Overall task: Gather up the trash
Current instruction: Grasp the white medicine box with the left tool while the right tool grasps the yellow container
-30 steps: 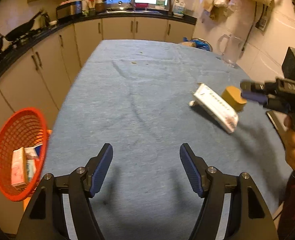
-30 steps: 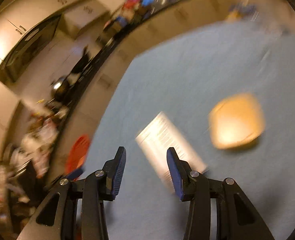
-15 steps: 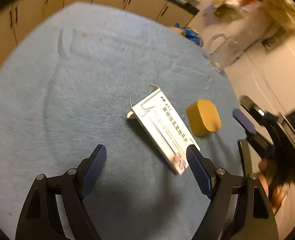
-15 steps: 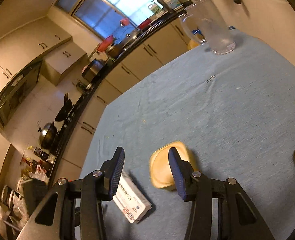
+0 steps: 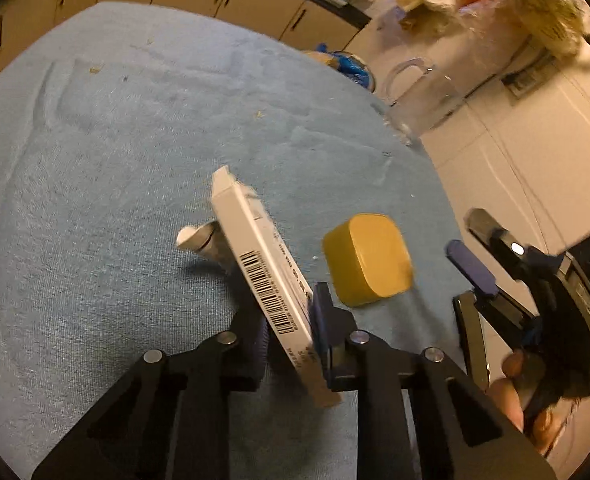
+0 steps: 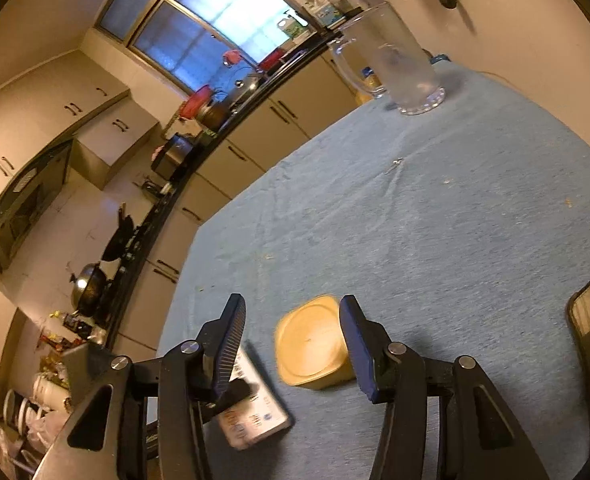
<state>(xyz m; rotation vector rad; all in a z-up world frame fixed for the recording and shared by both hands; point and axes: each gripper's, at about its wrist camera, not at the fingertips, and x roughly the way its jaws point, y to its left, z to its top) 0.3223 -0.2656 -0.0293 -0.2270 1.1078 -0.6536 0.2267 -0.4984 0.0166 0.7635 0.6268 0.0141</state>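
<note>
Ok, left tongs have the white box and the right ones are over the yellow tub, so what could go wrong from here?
1. The left tongs have just closed on the white box near one end only; the long free end could swing or slip out.
2. The box's end flap hangs open, so anything inside may spill.
3. The right tongs are open and have just been widening around the yellow tub; it lies close to the box, so closing now could knock them together.

the left hand-held gripper (image 5: 289, 338) points steeply down, its jaws having just closed on a flat white box (image 5: 263, 272). the right hand-held gripper (image 6: 293, 344) tilts gently down, jaws just widened, pads touching nothing.
</note>
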